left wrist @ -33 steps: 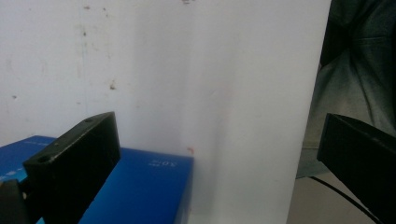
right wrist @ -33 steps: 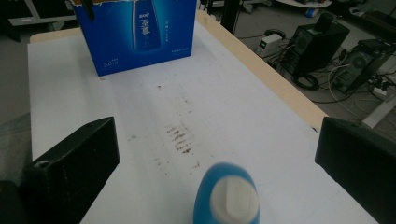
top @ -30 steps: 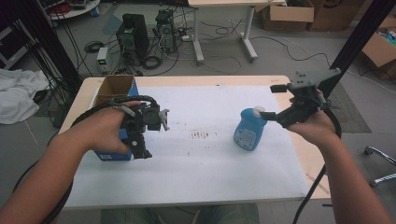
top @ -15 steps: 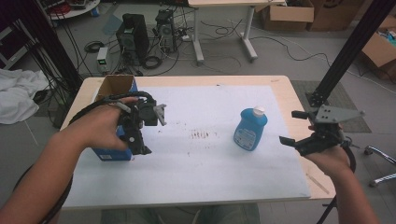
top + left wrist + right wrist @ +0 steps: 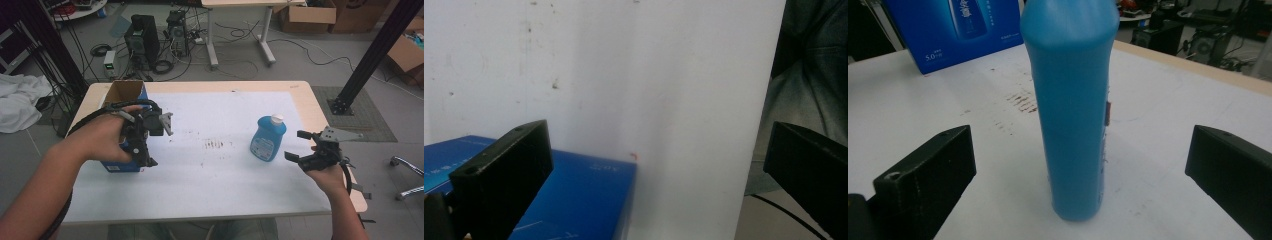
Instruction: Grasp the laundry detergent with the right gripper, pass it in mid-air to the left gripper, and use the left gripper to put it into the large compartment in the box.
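Standing wide apart, the jaws of the right gripper [image 5: 306, 151] hold nothing; in the right gripper view the blue bottle [image 5: 1070, 105] rises upright between them but farther on, untouched by either jaw. A second ago this gripper was up against the bottle at its right side; half a second ago it had already drawn back, and now it hangs lower and nearer the person, apart from the bottle [image 5: 268, 138], which stands on the white table [image 5: 215, 190] right of the middle. I judge the bottle has been set down and let go.

The left gripper [image 5: 145, 145] has its jaws spread too, gripping nothing, hovering over the blue box [image 5: 574, 200] at the table's left edge, much where it was. The open cardboard box [image 5: 125, 91] sits just behind. The bottle looks ready for its next move.
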A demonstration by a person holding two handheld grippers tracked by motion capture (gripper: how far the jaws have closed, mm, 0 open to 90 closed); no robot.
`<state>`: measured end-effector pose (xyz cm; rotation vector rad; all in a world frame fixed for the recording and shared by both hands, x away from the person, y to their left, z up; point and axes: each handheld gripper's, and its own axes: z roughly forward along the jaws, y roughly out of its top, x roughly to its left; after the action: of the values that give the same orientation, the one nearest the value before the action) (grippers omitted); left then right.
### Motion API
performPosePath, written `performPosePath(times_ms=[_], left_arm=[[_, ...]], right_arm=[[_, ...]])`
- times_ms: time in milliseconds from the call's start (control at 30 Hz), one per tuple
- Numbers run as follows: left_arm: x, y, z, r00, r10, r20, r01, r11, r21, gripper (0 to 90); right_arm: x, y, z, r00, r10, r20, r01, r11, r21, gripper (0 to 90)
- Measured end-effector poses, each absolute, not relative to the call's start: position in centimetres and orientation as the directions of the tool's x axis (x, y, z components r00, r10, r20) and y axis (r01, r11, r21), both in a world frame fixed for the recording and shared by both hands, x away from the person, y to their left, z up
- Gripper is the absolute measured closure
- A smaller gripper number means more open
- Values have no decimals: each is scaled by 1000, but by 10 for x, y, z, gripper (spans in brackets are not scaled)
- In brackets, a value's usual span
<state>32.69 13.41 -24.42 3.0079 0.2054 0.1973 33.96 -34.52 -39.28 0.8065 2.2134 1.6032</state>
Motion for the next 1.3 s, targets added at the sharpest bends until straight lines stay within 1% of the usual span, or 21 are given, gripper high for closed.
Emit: performPosePath(times_ms=[100,500,900,1167,1300], left_arm=[[326,134,-245,982,144,120,128,-983,130,1],[317,132,-246,985,124,116,107,-984,142,1],[319,135,-254,985,135,103,120,-982,147,1],[318,133,-257,986,136,96,120,-981,151,1],[319,133,-259,986,137,93,123,-981,148,1]], right_arm=[[346,-337,-406,-801,589,107,282,214,935,0],[366,-309,-428,-804,587,95,290,248,924,0],[374,-295,-440,-773,630,73,285,242,928,0],[378,-287,-441,-764,641,69,277,229,933,1],[378,-286,-442,-763,643,70,278,227,933,28]])
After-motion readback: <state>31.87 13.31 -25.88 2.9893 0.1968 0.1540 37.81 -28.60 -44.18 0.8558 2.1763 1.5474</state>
